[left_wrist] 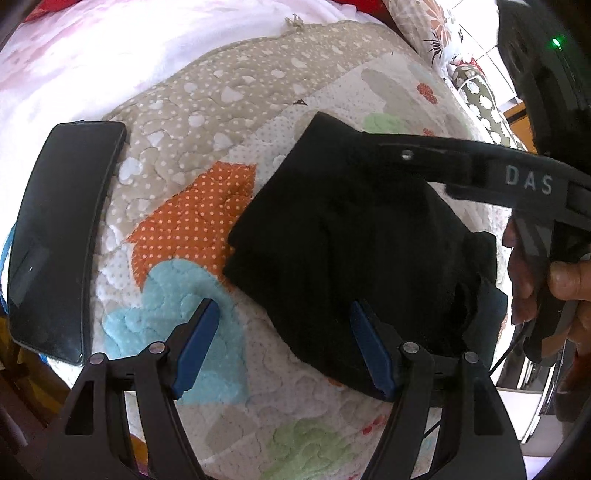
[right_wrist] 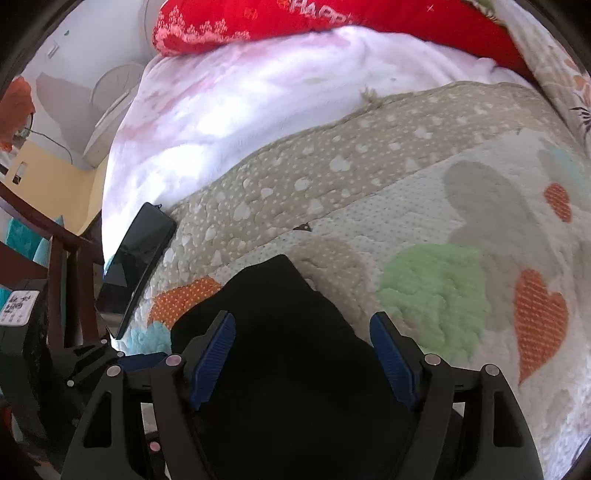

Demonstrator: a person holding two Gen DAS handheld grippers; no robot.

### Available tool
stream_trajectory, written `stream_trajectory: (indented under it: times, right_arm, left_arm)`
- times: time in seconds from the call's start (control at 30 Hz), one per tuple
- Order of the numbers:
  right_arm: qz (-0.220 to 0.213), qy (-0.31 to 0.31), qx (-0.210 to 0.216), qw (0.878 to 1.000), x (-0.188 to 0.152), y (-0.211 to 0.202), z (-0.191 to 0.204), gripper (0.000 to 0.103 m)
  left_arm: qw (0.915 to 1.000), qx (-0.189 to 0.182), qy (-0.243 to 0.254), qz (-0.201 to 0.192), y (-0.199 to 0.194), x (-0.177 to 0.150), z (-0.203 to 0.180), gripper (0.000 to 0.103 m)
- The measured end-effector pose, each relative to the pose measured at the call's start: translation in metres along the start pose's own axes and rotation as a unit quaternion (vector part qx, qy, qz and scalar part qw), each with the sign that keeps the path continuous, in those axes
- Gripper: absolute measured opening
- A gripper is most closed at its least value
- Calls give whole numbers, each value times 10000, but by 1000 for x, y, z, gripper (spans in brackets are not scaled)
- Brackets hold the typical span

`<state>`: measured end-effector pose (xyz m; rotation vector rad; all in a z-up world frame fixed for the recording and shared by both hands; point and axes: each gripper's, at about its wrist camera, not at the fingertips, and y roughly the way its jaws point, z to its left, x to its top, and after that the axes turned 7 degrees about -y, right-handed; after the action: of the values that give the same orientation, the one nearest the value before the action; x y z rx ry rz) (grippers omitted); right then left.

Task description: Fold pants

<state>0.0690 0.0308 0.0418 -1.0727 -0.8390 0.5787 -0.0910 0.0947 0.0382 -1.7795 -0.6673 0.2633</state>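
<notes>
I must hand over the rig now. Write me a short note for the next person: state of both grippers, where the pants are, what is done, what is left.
Left gripper: open, holds nothing; one finger over the quilt, the other over the edge of the pants.
Right gripper: open, above the pants, not gripping them.
Pants: black, already folded into a compact bundle on the quilt, with some loose cloth at one side.
Also on the bed: a black phone, beside the bundle and apart from it.
Left: probably tidy the loose side, or one last fold if needed.

A home bedroom, judging by the quilted heart-patterned patchwork bedspread [right_wrist: 369, 192], fluffy white blanket [right_wrist: 221, 110] and red printed pillow [right_wrist: 236, 22].
</notes>
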Motion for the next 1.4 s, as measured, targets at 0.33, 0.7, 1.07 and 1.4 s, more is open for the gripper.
stream_trajectory:
  times: [0.33, 0.7, 1.07, 1.4]
  right_arm:
    - [126, 176, 404, 9989, 6, 24, -4, 77]
    - [-309, 14, 377, 9988, 0, -1, 1, 31]
    - [-1421, 524, 439, 9875, -45, -114, -20, 24]
    - [-1840, 1481, 61, 9717, -163, -195, -67, 23]
  left_arm:
    - [10000, -5, -71, -32, 10, 6, -3, 84]
    - [9992, -24, -10, -400, 4, 11, -11, 47]
    - [9854, -390, 1276, -1056, -64, -2, -81, 18]
    - [9503, -930, 2745, -1135, -89, -56, -173, 18]
